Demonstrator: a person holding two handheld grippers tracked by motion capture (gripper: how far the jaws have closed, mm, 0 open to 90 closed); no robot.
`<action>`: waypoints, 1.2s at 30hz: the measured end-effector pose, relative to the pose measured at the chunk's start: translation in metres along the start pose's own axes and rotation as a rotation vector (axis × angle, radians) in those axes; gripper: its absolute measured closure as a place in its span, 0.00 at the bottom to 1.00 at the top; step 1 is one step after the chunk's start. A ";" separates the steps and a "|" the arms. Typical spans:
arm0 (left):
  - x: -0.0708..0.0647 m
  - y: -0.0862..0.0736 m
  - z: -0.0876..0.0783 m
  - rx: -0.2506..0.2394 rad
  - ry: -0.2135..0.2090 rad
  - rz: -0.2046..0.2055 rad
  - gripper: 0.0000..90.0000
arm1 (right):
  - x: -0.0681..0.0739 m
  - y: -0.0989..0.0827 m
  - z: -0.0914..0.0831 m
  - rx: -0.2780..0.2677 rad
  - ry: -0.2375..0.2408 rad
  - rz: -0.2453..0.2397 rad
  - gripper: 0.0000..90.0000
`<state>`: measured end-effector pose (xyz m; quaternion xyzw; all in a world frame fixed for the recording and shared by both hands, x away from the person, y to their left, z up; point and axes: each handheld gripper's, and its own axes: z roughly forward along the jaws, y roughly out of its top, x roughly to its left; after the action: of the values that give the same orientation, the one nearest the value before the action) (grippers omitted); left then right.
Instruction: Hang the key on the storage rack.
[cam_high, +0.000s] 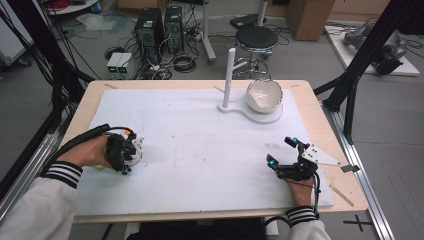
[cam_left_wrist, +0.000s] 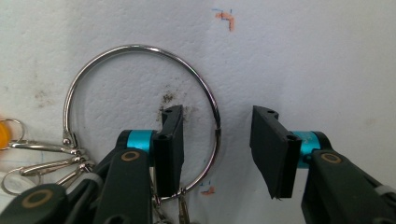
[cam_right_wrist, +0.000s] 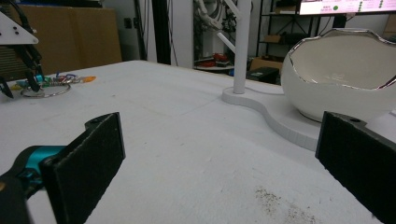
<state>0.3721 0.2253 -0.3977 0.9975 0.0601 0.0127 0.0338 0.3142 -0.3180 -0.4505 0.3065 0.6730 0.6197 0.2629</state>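
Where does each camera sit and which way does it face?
High view: above the person's side, looking forward and down on the table; both forearms and hand-held grippers, left and right, enter from below.
Left gripper view: rides the left hand-held gripper, looking straight down at the key ring; its two jaws straddle the ring's wire, not touching it.
Right gripper view: rides the right hand-held gripper, looking level across the table; its open jaws show.
Shared: right gripper and high views both show the bowl and post.

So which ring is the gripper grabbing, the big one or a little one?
The big silver ring. Its wire runs between the left gripper jaws; the little rings sit off beside it.
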 end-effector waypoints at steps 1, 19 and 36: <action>0.000 0.000 0.000 0.001 0.003 0.003 0.62 | 0.000 0.000 0.000 -0.002 -0.002 -0.003 0.01; 0.001 0.000 0.002 0.028 -0.002 -0.041 0.79 | 0.000 0.000 0.000 0.000 0.000 0.000 0.01; 0.002 0.001 0.004 0.051 -0.008 -0.048 0.93 | 0.000 0.000 0.000 0.000 -0.001 -0.001 0.01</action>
<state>0.3739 0.2242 -0.4019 0.9964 0.0840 0.0062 0.0090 0.3142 -0.3180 -0.4505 0.3064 0.6730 0.6195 0.2634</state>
